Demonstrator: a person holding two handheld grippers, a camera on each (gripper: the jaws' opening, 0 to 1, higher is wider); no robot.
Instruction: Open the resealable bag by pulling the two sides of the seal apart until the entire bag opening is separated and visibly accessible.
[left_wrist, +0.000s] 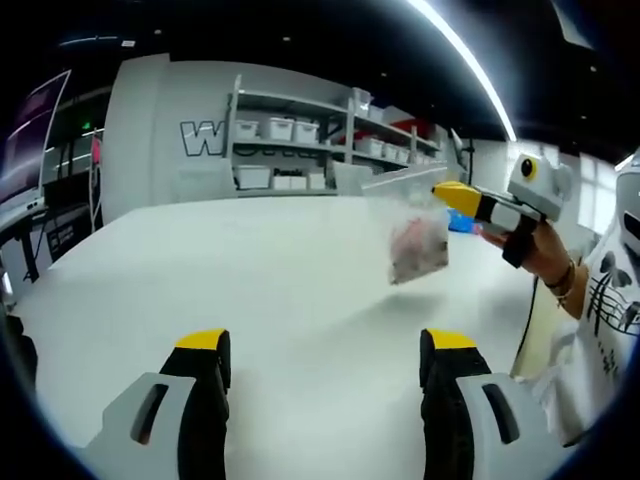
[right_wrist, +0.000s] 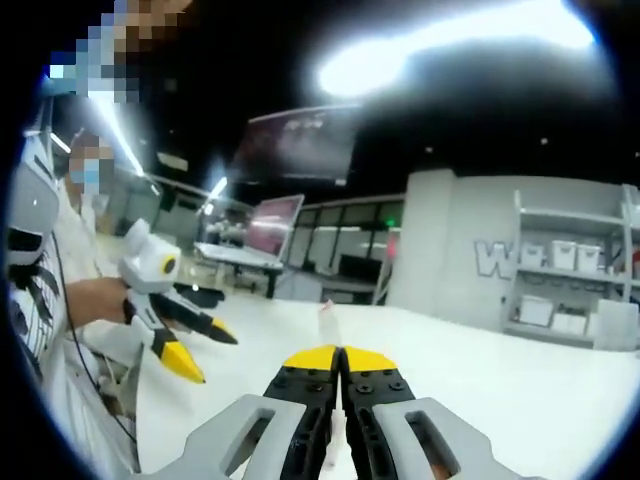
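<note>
Resealable bag (left_wrist: 415, 225) contents blurry; right gripper (left_wrist: 462, 196) pinches its 3 o'clock top corner, left gripper (left_wrist: 325, 350) wide.

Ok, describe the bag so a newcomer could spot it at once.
Find the big white table, then look to its right side in the left gripper view. The right tool holds a clear bag by its top edge, hanging above the table. It is see-through with something pinkish inside, unlike the white bins on the shelves behind.

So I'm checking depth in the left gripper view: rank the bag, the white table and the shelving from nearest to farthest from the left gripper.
1. white table, directly beneath the left gripper
2. resealable bag, hanging ahead, right
3. shelving, far back wall
</note>
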